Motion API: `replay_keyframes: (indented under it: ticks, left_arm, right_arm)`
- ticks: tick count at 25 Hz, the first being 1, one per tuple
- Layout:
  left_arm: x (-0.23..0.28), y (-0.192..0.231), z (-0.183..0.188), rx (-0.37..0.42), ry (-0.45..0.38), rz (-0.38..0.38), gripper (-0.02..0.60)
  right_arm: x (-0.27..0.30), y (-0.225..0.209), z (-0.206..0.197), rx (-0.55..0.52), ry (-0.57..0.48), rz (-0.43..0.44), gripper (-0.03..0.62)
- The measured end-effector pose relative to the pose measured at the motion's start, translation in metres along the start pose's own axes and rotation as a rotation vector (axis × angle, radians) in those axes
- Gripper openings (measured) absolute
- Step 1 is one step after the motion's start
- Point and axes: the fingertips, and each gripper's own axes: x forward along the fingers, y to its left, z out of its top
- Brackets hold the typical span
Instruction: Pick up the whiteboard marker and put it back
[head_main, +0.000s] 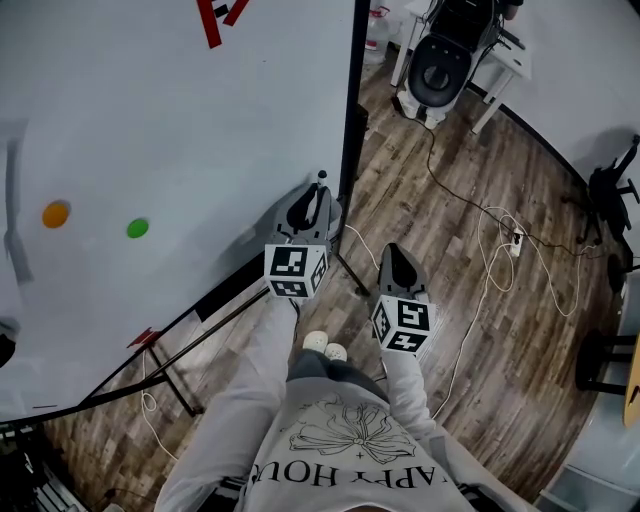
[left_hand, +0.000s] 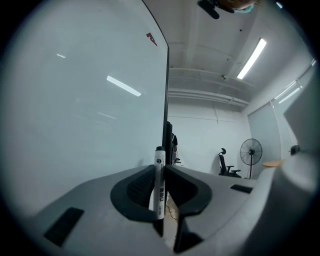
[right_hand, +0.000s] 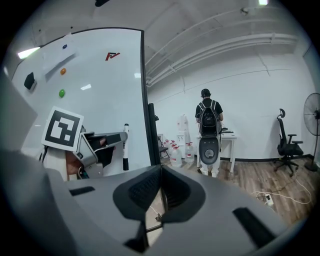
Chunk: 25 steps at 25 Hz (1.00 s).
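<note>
- The marker (left_hand: 159, 185) is white with a dark top. It stands straight up between the two fingers of the left gripper (head_main: 318, 195).
- The left gripper's fingers are only a little way apart, and they press on the marker from both sides. The top of the marker sticks up above them.
- The marker is up in the air, near the right edge of the whiteboard (head_main: 180, 120). I cannot tell if it touches the board.
- The right gripper (right_hand: 161, 170) has its fingertips together. It holds nothing.
- In the head view the right gripper is beside the left one, a bit lower in the picture, over the wood floor (head_main: 480, 330).
- An orange dot (head_main: 56, 214) and a green dot (head_main: 138, 228) sit on the board, far from the marker.
- A white cable (head_main: 500, 260) lies in loops on the floor.
- At the back of the room a person (right_hand: 208, 117) stands at a desk, facing away. Some water jugs (right_hand: 175, 152) stand near the wall.
</note>
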Motion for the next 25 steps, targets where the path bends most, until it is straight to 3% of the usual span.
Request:
replay_keyframes:
  ticks: [3, 15, 19, 25]
  left_arm:
    - [0.004, -0.002, -0.004, 0.013, 0.017, -0.006, 0.061]
    - [0.002, 0.007, -0.074, 0.028, 0.219, 0.024, 0.061]
    - [-0.004, 0.007, -0.068, 0.031, 0.213, 0.028, 0.063]
    - [-0.026, 0.003, -0.029, 0.026, 0.165, 0.027, 0.053]
  right_arm:
    - [0.000, 0.002, -0.003, 0.001, 0.005, -0.001, 0.004]
    - [0.000, 0.007, -0.008, -0.005, 0.018, -0.003, 0.005]
    - [-0.001, 0.009, -0.006, -0.007, 0.013, 0.001, 0.005]
    - [-0.001, 0.017, 0.013, -0.019, -0.032, 0.019, 0.004]
